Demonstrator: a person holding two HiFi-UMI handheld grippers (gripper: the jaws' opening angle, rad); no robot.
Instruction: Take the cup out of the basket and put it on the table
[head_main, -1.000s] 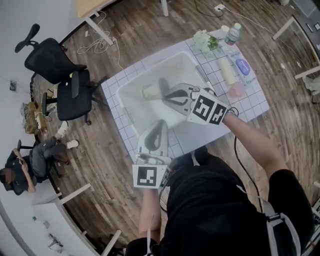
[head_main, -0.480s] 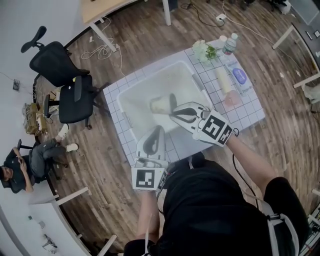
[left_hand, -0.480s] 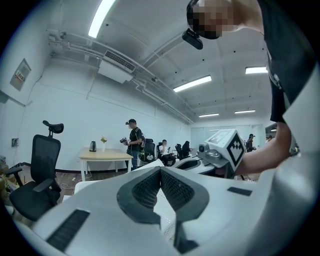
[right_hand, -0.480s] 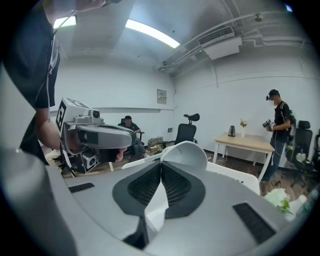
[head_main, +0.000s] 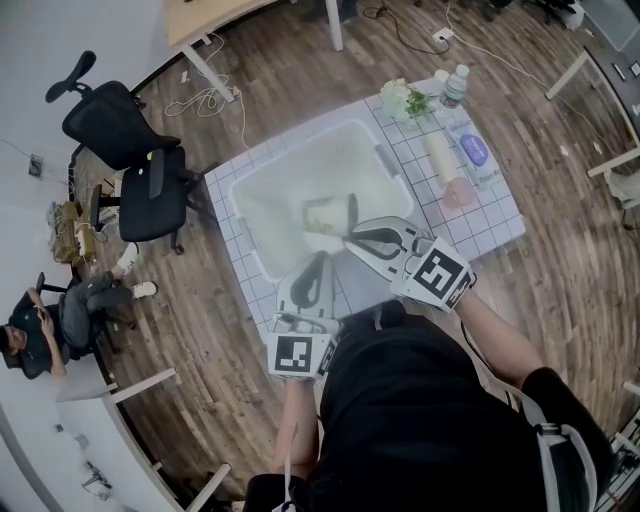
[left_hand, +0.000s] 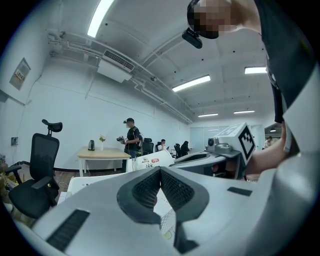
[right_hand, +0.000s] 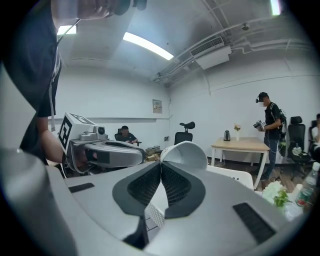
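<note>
A white paper cup (head_main: 330, 213) with red print lies tilted on its side over the white plastic basket (head_main: 262, 170), toward the basket's near side. My right gripper (head_main: 347, 238) is shut on the cup's rim, and the right gripper view shows the cup's wall (right_hand: 187, 152) pinched between the pads. My left gripper (head_main: 322, 258) hangs at the table's front edge, just short of the basket, shut with nothing in it. From the left gripper view the cup (left_hand: 150, 161) shows past the closed tips (left_hand: 160, 172), to the left of the right gripper.
The checked table (head_main: 490, 225) carries a flower bunch (head_main: 403, 98), a water bottle (head_main: 455, 85), a cream cylinder (head_main: 438, 155), a blue-labelled pack (head_main: 473, 150) and a pink cup (head_main: 458, 192) to the right of the basket. A black office chair (head_main: 130, 160) stands to the left.
My right gripper has drawn back toward me with the cup, carrying it from the basket's middle toward its near side. The left gripper has stayed where it was.
</note>
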